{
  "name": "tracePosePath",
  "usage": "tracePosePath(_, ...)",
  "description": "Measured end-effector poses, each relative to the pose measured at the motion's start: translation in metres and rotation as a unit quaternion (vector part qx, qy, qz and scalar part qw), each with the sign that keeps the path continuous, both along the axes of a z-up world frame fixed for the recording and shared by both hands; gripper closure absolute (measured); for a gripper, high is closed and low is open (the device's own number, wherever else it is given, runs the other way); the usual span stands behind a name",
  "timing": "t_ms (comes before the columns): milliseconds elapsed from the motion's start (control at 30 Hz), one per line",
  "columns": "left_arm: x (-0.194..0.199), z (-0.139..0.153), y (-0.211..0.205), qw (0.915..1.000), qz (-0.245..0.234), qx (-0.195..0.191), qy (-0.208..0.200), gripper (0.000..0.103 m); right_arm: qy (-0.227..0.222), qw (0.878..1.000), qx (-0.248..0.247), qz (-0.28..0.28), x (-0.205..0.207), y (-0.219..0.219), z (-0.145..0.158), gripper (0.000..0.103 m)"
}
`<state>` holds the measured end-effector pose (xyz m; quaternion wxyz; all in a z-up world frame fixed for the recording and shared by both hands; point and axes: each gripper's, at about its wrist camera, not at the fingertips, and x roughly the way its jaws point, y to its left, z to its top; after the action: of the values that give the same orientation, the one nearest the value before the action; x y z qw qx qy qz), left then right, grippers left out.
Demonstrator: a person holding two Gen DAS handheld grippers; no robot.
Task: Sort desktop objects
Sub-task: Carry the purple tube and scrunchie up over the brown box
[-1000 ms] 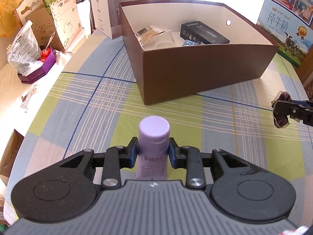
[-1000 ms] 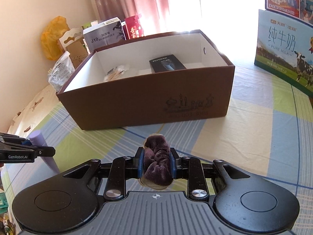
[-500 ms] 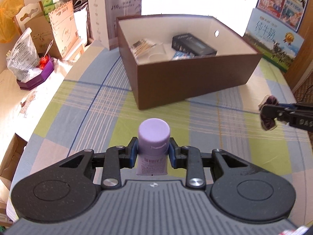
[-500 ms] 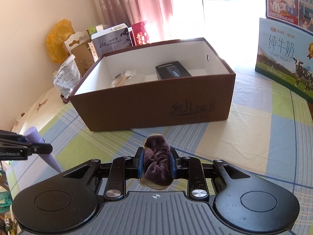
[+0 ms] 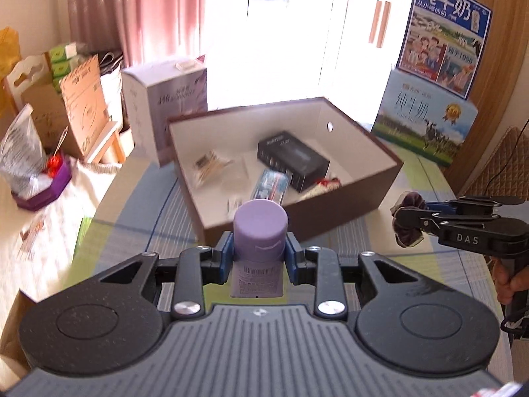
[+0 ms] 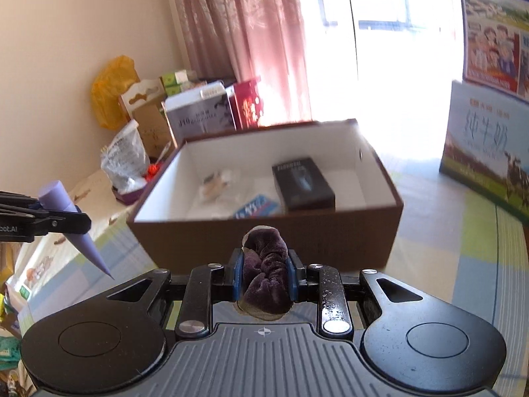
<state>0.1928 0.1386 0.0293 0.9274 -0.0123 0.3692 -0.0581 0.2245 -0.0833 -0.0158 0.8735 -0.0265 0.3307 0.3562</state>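
Before the open brown box (image 5: 347, 195), left claw (image 5: 259, 258) grips a lilac tube (image 5: 259, 231), cap up; right claw (image 6: 264, 281) clamps a purple scrunchie (image 6: 264, 274).

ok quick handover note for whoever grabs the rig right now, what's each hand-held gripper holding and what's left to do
Left hand-held gripper: shut on the lilac plastic tube with a round cap, held in the air short of the box.
Right hand-held gripper: shut on the dark purple velvet scrunchie, also in front of the box.
Brown cardboard box with white inside: open, already holds a black rectangular carton, a blue packet and a clear bag of small sticks.
Left to do: carry both items over the near wall and release them inside.
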Motion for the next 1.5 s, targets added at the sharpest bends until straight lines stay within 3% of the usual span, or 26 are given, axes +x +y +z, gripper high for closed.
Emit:
tracePosePath(267, 0.049, 0.019, -0.007, 0.9995, -0.016, 0.01, -0.025, 0.076, -0.024, 0.999, 0.023, 0.003, 0.04, 0.014, 0.029, 0.08)
tracePosePath(533, 0.099, 0.012, -0.005, 0.9996, -0.015, 0.015, -0.016, 0.076, -0.026, 1.0, 0.015, -0.008, 0.088, 0.03, 0.03, 0.08)
tracePosePath(833, 0.152, -0.013, 0.0, 0.9996, -0.012, 0.023, 0.007, 0.076, -0.01, 1.0, -0.011, -0.028, 0.132, 0.039, 0.011, 0.08)
tracePosePath(1167, 0.188, -0.05, 0.003, 0.9981, -0.014, 0.029, 0.052, 0.076, 0.019, 0.998, -0.023, -0.048, 0.152, 0.035, -0.012, 0.08)
tracePosePath(1500, 0.217, -0.083, 0.005, 0.9913, 0.004, 0.075, 0.108, 0.076, 0.037, 0.998, -0.033, -0.05, 0.158, 0.037, -0.03, 0.08)
